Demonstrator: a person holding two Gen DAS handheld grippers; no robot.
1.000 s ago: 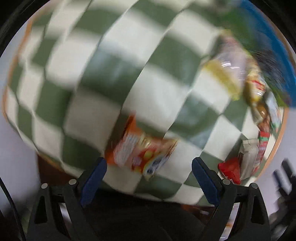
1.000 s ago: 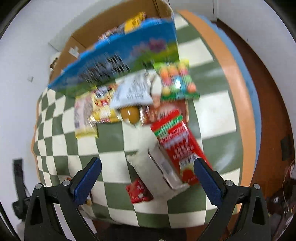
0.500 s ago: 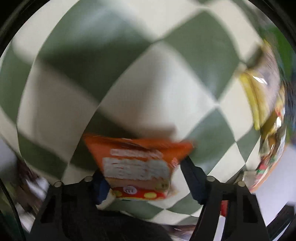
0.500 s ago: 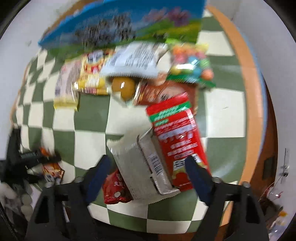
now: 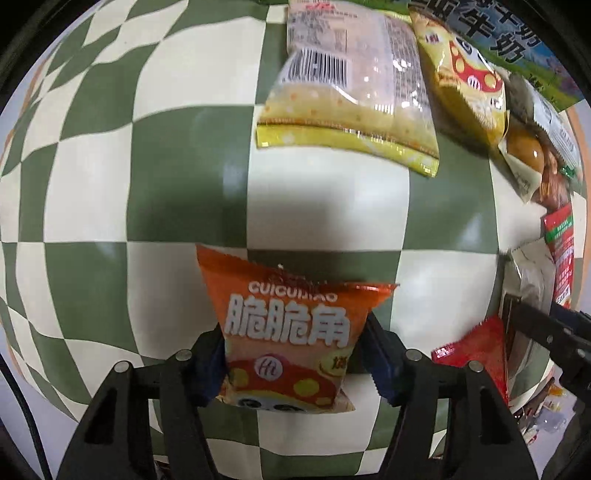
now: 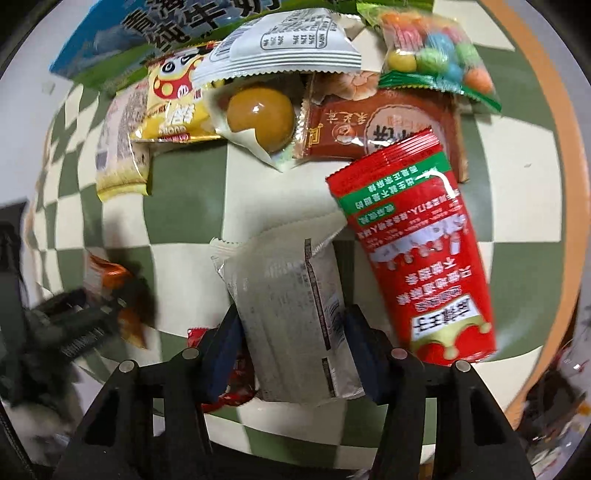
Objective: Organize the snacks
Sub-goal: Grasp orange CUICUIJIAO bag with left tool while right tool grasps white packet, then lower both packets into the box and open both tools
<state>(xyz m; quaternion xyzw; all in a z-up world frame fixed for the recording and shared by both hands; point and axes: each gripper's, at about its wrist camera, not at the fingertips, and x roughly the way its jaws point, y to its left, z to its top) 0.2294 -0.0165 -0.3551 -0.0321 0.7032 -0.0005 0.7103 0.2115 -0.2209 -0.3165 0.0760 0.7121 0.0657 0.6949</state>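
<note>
My left gripper (image 5: 291,363) is shut on a small orange snack bag (image 5: 286,332) with white lettering, held just over the green-and-cream checkered tablecloth (image 5: 147,192). My right gripper (image 6: 291,350) is shut on a silvery-white snack packet (image 6: 291,317), its blue pads pressing both sides. The left gripper and orange bag also show blurred in the right wrist view (image 6: 107,291) at the left.
A red packet (image 6: 417,266) lies right of the white one, a small red pack (image 6: 225,369) beneath it. Further back lie a brown packet (image 6: 373,125), a round yellow snack (image 6: 258,118), coloured candies (image 6: 436,55), yellow bags (image 5: 354,81) and a blue-green carton (image 6: 155,33).
Both grippers came down and closed: the left took hold of the orange bag, the right closed onto the white packet.
</note>
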